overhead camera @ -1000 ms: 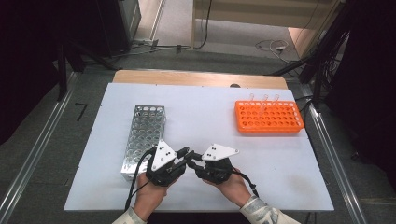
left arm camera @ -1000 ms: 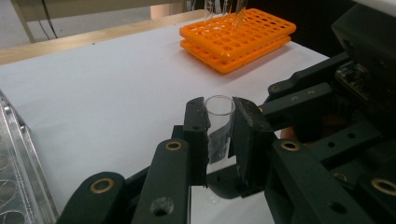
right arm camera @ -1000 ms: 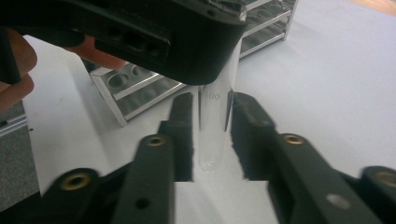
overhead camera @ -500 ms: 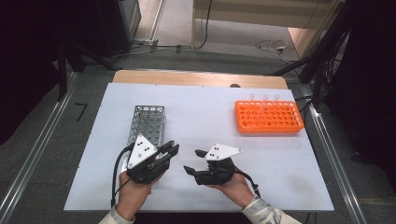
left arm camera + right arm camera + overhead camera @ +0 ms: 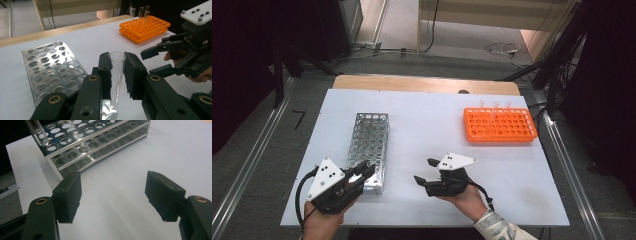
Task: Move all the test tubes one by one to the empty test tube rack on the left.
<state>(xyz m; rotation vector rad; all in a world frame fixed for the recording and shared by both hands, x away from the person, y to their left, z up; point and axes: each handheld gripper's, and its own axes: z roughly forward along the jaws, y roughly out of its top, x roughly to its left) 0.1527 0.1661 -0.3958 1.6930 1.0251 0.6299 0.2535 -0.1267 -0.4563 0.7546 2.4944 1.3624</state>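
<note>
High view, L→R: left gripper (image 5: 364, 172) clamped on glass test tube (image 5: 117, 72), held w/ tip over near end of metal rack (image 5: 368, 145). Right gripper (image 5: 428, 171) has just been opening, jaws wide, nothing betw. them. Orange rack (image 5: 500, 125) far right. Tip: keep tube vertical, centre tip over a hole, lower slowly.

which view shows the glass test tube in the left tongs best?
Left gripper view: the clear test tube stands clamped between the left tongs, open mouth up. Right gripper view shows its rounded bottom over the metal rack. High view: too small to make out.
</note>
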